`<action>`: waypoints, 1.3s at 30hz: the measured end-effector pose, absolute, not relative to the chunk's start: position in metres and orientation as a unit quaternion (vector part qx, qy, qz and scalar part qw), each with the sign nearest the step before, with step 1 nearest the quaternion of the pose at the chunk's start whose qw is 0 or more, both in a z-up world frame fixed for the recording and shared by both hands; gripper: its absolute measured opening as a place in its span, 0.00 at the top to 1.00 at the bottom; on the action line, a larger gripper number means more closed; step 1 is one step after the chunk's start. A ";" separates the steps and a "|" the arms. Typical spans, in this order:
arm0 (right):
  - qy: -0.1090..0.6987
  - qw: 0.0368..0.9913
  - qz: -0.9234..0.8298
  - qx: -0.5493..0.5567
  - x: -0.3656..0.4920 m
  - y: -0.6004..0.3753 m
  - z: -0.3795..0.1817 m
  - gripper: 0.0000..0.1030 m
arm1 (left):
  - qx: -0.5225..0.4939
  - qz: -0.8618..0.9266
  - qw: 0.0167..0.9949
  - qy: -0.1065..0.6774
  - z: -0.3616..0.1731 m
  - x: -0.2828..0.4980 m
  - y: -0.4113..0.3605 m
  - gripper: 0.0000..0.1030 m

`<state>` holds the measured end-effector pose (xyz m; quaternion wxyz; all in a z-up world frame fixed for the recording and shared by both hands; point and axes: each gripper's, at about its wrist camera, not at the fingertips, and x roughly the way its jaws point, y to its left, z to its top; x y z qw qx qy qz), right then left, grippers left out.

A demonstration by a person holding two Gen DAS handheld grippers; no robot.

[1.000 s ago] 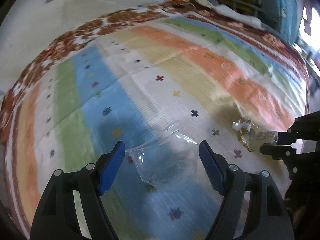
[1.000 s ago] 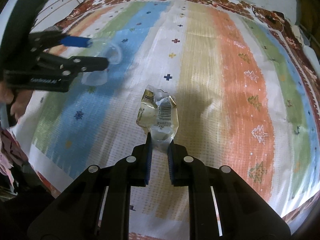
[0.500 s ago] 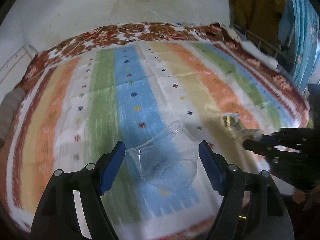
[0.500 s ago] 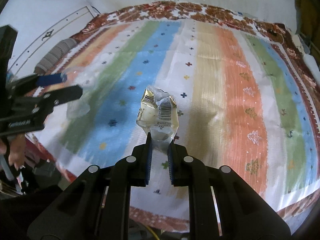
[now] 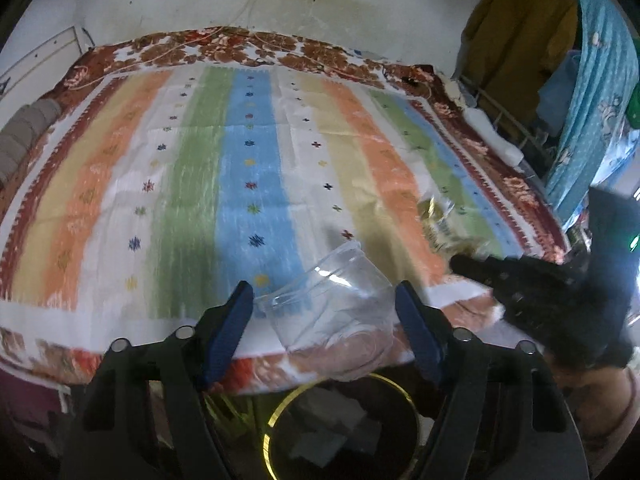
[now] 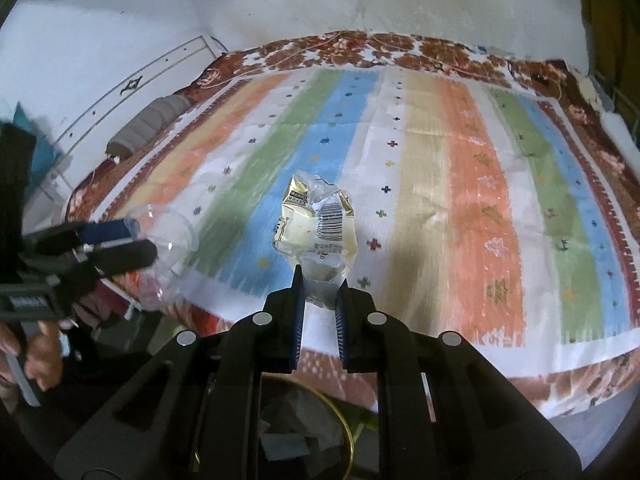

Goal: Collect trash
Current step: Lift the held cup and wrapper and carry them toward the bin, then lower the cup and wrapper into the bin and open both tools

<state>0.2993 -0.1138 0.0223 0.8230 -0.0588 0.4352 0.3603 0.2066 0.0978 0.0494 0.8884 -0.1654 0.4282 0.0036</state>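
Observation:
My left gripper [image 5: 325, 300] holds a clear plastic cup [image 5: 332, 312] between its blue pads, lifted off the bed over its front edge. The cup also shows in the right wrist view [image 6: 172, 248], with the left gripper [image 6: 132, 240] at the left. My right gripper [image 6: 320, 292] is shut on a crumpled clear and gold wrapper [image 6: 320, 232] with a barcode, held in the air. The wrapper shows faintly in the left wrist view [image 5: 440, 224]. A dark bin with a gold rim [image 5: 344, 428] stands below the left gripper and also below the right one [image 6: 348, 432].
A striped bedspread [image 6: 460, 184] covers the bed, with a red floral border [image 6: 360, 48]. A grey rolled cushion [image 6: 148, 124] lies at the left edge. Hanging clothes and a blue curtain [image 5: 592, 92] stand at the right. A white wall is behind.
Both grippers have pulled back and up from the bed with their loads. The bed's front edge and the gold-rimmed bin have come into view below them.

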 end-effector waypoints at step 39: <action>0.452 0.799 0.390 -0.073 0.161 -0.177 -0.019 0.09 | -0.188 0.045 0.873 0.448 0.004 0.083 0.043 0.06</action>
